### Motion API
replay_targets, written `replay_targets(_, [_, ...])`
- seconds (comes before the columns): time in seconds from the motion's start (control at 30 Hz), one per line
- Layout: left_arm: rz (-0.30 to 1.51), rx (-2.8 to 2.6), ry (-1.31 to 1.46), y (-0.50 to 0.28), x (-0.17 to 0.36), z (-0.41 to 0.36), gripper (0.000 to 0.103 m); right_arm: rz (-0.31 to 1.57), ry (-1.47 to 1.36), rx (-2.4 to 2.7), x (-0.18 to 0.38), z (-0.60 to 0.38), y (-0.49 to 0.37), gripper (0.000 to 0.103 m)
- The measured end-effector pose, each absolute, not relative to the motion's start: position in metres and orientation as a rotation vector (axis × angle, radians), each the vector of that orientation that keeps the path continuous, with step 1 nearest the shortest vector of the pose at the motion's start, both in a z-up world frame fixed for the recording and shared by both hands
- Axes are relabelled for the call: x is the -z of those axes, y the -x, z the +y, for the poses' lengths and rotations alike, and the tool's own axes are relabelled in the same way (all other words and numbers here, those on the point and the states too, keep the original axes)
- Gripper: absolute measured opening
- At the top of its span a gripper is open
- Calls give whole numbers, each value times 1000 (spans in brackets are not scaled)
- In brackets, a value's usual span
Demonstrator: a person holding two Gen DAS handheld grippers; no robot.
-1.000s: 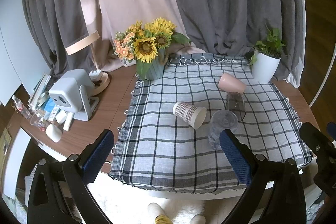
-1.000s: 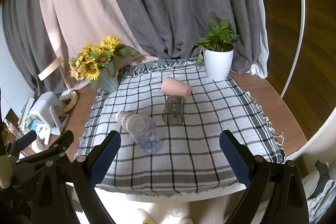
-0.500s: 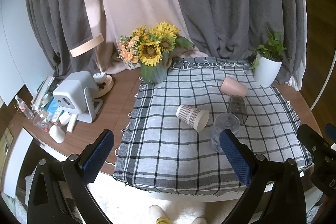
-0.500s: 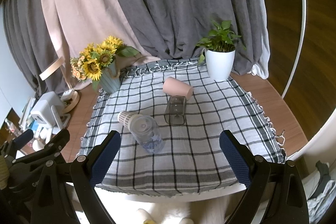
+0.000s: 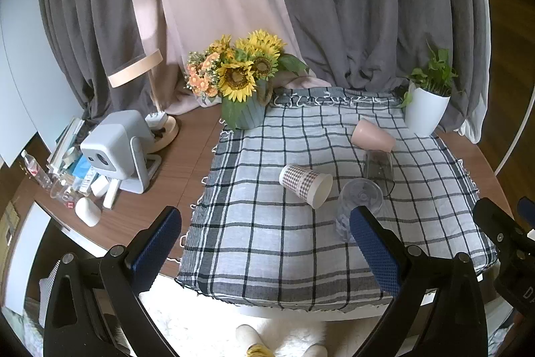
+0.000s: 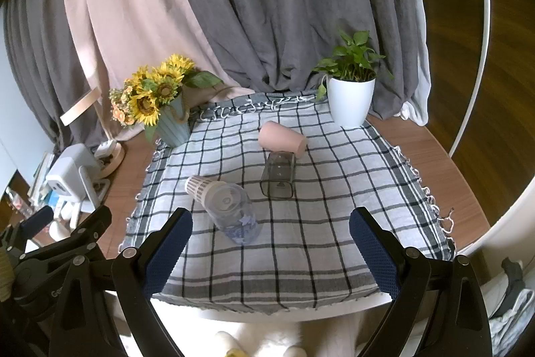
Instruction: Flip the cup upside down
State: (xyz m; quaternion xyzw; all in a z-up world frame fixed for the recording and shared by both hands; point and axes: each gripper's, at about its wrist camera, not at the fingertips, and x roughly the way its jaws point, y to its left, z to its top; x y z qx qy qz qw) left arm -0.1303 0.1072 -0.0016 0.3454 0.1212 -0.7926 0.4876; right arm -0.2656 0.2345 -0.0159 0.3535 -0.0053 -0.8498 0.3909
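Several cups lie on their sides on a checked cloth (image 5: pixel 267 240) (image 6: pixel 334 240). A checked paper cup (image 5: pixel 306 185) (image 6: pixel 197 186) lies mid-cloth. A clear plastic cup (image 5: pixel 357 203) (image 6: pixel 234 213) lies beside it. A smoky square glass (image 5: pixel 379 168) (image 6: pixel 278 174) and a pink cup (image 5: pixel 371 135) (image 6: pixel 282 139) lie farther back. My left gripper (image 5: pixel 264 251) is open and empty, held before the table's near edge. My right gripper (image 6: pixel 271 251) is open and empty, also before the near edge.
A sunflower vase (image 5: pixel 245 89) (image 6: pixel 160 109) stands at the cloth's back left. A white potted plant (image 5: pixel 426 106) (image 6: pixel 351 96) stands at the back right. A white device (image 5: pixel 117 149) and small clutter sit on the wooden table at the left. Curtains hang behind.
Both grippers have drawn back a little and risen; the table looks slightly farther away. The cups have not moved.
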Motion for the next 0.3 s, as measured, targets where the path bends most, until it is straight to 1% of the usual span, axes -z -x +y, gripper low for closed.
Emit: replay_targets(0.3, [305, 1927, -845, 131, 5, 103, 103, -3, -911, 2156, 20, 229, 267, 95])
